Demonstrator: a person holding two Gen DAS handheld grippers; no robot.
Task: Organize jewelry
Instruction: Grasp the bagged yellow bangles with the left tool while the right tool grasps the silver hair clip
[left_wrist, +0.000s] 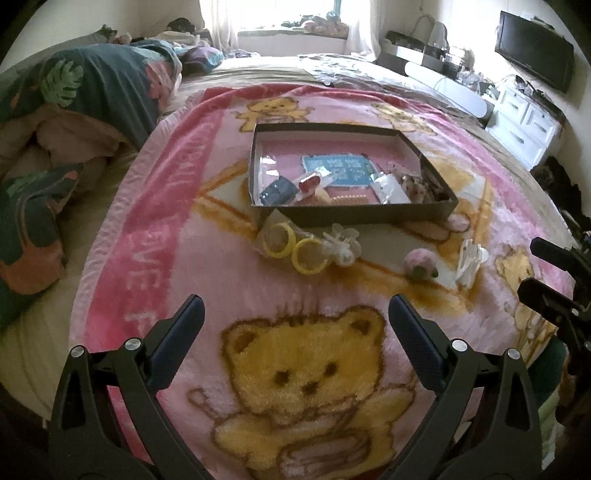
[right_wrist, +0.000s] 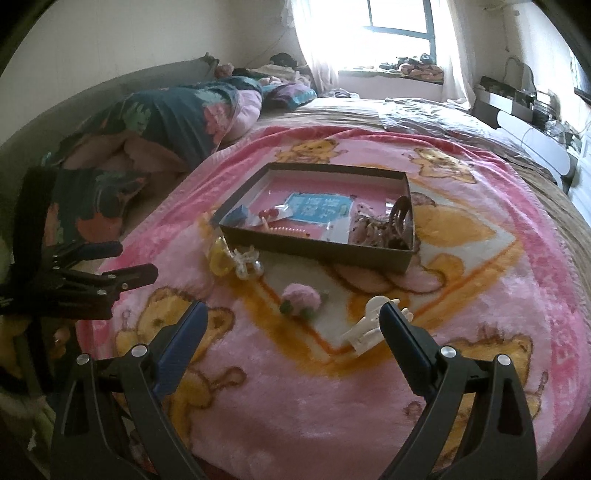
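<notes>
**Both claws wide and empty over the bear blanket**

Your left gripper hangs with its jaws spread wide, holding nothing, above the pink plush blanket with yellow bears. Your right gripper is equally wide and empty.

The white plastic claw hair clip lies on the blanket just ahead of your right gripper, partly hidden behind its right finger; its long axis runs diagonally, from near-left to far-right. The pink fuzzy pom-pom with green leaves sits beyond, left of that clip, apart from it.

Farther on, just before the near wall of the shallow dark cardboard box, lie two yellow plastic rings and a clear bow-shaped clip, touching. Inside the box you can see a blue printed card, a small dark blue case, a red piece in clear wrap and a brown tangle of hair accessories in the right corner.
</notes>
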